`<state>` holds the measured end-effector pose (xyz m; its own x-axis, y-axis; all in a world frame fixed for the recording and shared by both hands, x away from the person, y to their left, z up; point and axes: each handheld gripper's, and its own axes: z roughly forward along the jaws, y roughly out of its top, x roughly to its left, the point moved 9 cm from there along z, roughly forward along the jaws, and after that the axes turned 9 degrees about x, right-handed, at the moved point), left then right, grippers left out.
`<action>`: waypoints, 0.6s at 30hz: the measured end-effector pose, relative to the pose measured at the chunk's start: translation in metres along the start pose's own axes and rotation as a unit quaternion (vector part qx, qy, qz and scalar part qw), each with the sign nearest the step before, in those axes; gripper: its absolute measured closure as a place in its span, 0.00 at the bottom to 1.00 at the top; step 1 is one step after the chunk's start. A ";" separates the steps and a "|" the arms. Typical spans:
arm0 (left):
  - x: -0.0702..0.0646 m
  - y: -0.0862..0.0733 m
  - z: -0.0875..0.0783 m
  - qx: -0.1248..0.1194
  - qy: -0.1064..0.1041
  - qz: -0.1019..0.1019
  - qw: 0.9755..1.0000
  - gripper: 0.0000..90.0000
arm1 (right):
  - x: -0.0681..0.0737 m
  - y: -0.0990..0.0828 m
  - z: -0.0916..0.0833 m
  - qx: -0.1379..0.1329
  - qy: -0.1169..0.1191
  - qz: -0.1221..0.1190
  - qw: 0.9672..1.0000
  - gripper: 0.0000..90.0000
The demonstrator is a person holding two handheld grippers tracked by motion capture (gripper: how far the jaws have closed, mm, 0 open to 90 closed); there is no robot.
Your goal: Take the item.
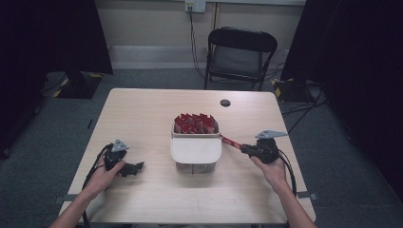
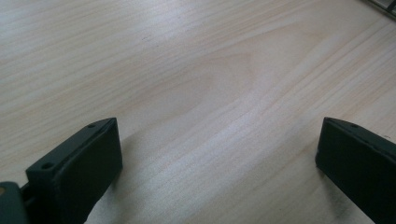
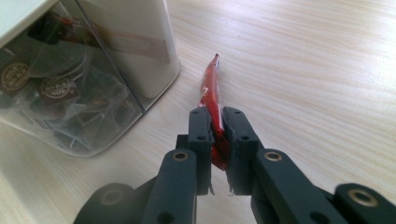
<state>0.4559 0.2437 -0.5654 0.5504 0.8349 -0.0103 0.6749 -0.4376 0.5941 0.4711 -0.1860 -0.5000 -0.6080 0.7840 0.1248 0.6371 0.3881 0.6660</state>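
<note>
A clear box [image 1: 196, 142] with a white lid flap stands mid-table, its rear part packed with red packets [image 1: 195, 123]. My right gripper [image 1: 242, 148] sits just right of the box, shut on one red packet [image 1: 229, 141] that points toward the box. In the right gripper view the red packet [image 3: 212, 93] sticks out edge-on from between the jaws, beside the box's clear wall [image 3: 84, 112], behind which lie dark tea bags [image 3: 56, 88]. My left gripper [image 1: 135, 167] rests low on the table at the left, open, with bare wood [image 2: 219, 140] between its jaws.
The wooden table [image 1: 142, 114] has a small dark round hole [image 1: 225, 102] near its far edge. A black folding chair [image 1: 240, 54] stands beyond the table. Dark curtains hang at both sides, and cables trail from both grippers off the near edge.
</note>
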 end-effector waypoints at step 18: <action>0.000 0.000 0.000 -0.001 0.000 -0.001 1.000 0.00 | 0.003 -0.023 0.011 0.033 0.010 0.006 0.999 0.91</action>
<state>0.4559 0.2436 -0.5654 0.5494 0.8355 -0.0105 0.6749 -0.4363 0.5951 0.4601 -0.1877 -0.5227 -0.6081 0.7800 0.1476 0.6744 0.4095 0.6145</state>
